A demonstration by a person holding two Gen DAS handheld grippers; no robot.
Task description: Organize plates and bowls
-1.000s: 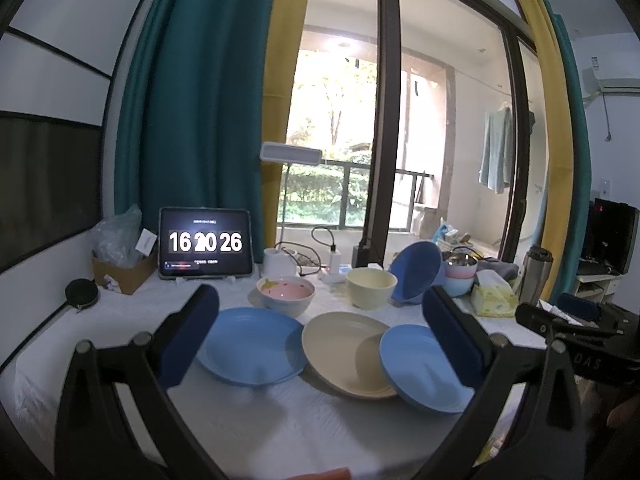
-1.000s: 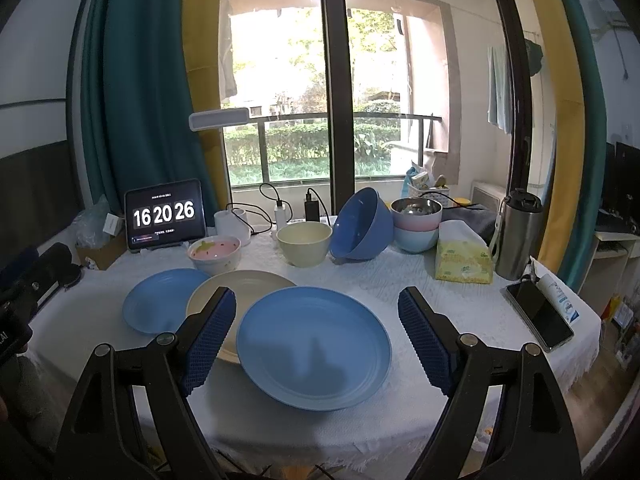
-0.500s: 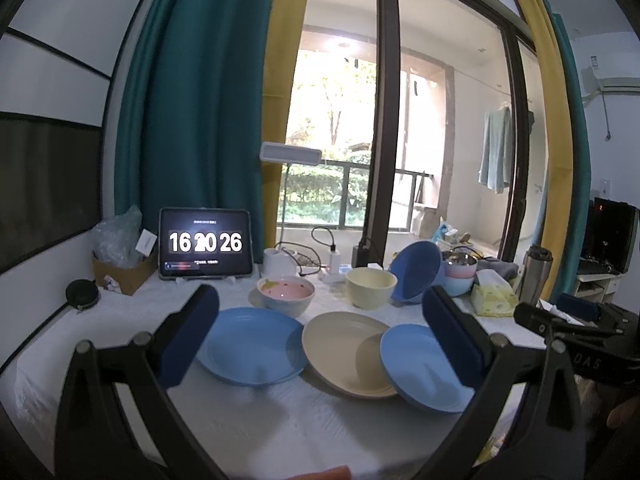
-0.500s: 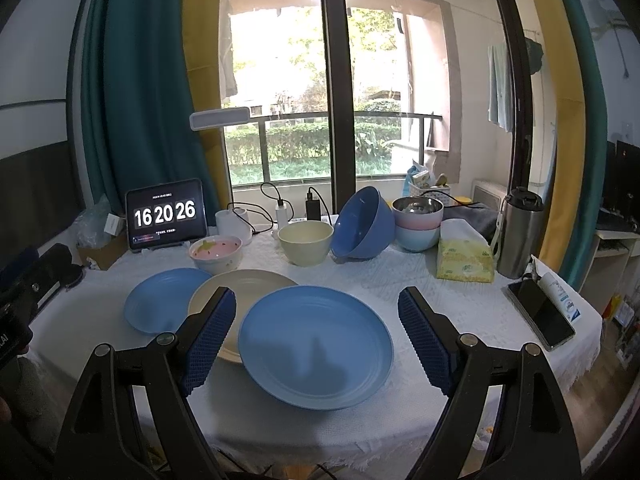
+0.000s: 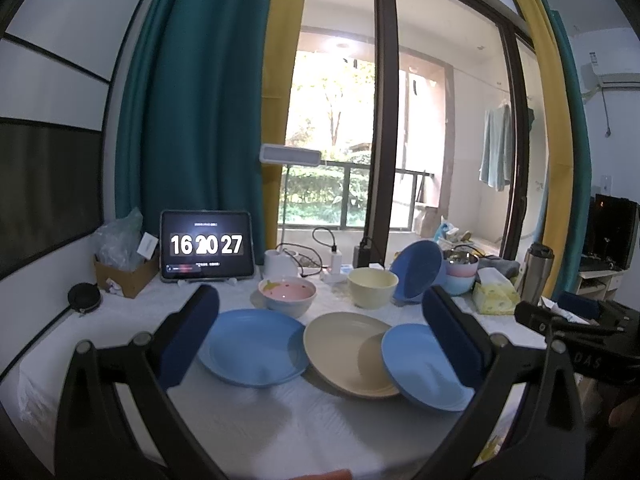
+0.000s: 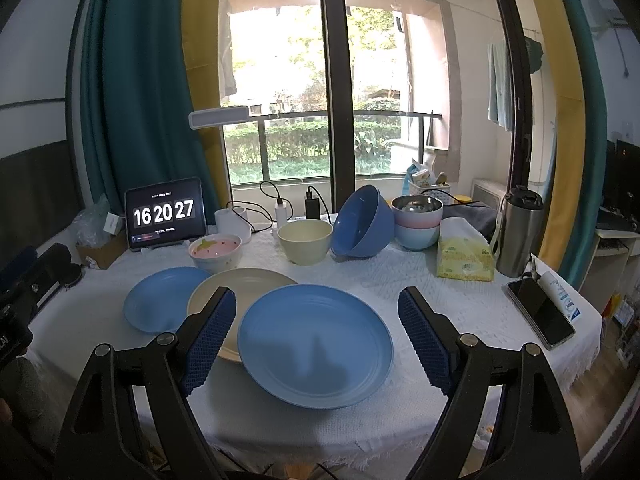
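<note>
A white cloth covers the tabletop, and both grippers hang above its near edge, holding nothing. The left gripper has its blue pads spread wide, over the left blue plate. Just behind that plate sits a pink bowl, and at the far left corner a tablet reads 16 20 27. To the right, touching the left blue plate, lies a cream plate, and the right blue plate rests tilted on the cream plate's right rim. The right gripper is also wide apart, its pads on either side of that plate but above it, not touching. Along the far edge stand a cream bowl, a blue bowl tipped on its side, then stacked pink and pale-blue bowls. Further right are a tissue pack, a steel tumbler and a phone near the right edge.
</note>
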